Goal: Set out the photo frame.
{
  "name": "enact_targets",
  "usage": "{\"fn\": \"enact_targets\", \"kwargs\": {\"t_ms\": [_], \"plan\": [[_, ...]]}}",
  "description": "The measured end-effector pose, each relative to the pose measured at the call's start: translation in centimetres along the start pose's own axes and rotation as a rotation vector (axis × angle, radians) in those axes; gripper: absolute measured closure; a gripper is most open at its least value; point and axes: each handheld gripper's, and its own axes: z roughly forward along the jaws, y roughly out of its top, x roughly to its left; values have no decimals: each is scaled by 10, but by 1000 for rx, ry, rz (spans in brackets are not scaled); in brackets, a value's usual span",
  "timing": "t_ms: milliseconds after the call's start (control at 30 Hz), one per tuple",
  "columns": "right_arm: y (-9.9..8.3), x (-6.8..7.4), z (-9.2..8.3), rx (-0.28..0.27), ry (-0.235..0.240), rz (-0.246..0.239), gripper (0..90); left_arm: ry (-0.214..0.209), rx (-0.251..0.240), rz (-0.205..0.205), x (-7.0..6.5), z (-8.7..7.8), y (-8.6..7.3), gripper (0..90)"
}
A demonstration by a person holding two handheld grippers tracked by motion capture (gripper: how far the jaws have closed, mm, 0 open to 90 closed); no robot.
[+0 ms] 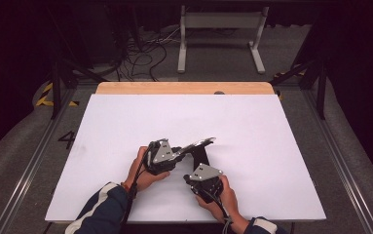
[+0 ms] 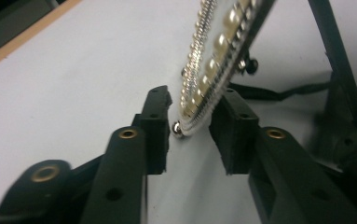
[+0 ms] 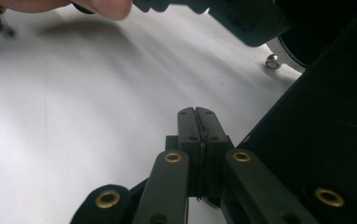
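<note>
Nearest, two sleeved forearms reaching onto the white table point(image 1: 125, 117), each hand carrying a gripper. Left gripper point(image 2: 191, 123) parted a little, pads standing either side of the near end of a beaded hairband point(image 2: 213, 60), right pad close against it, left pad apart. Right gripper point(image 3: 197, 119) shut tight on nothing, just right of the left one at mid-table. Hairband point(image 1: 198, 145) slanting up rightward off the surface, near tip touching the table. Probably light, stiff but springy, slick with pearls and fragile; best pinched across the flat band near its end.
</note>
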Motion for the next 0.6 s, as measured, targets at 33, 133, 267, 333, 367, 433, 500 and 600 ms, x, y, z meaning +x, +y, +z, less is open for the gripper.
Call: {"fn": "enact_targets", "kwargs": {"t_ms": [33, 133, 267, 333, 367, 433, 500, 600], "plan": [[0, 0, 0, 0, 0, 0, 900, 9, -5, -7, 0, 0, 1, 600], [0, 0, 0, 1, 0, 1, 900, 3, -15, -7, -1, 0, 2, 564], [-1, -1, -1, 2, -4, 4, 900, -2, -21, -4, -2, 2, 2, 598], [-1, -1, -1, 0, -6, 11, 900, -14, -36, -10, -1, 3, 1, 676], [-1, -1, -1, 0, -9, 16, 900, -27, -42, -15, -1, 3, 1, 710], [-2, -2, -2, -1, -13, 24, 900, -21, -40, 18, -4, 3, 1, 760], [-2, -4, -3, 3, -15, 34, 900, -19, -36, 26, -5, 3, 2, 768], [-3, -7, -4, 8, -21, 45, 900, -16, -33, 35, -6, 3, 2, 766]]}}
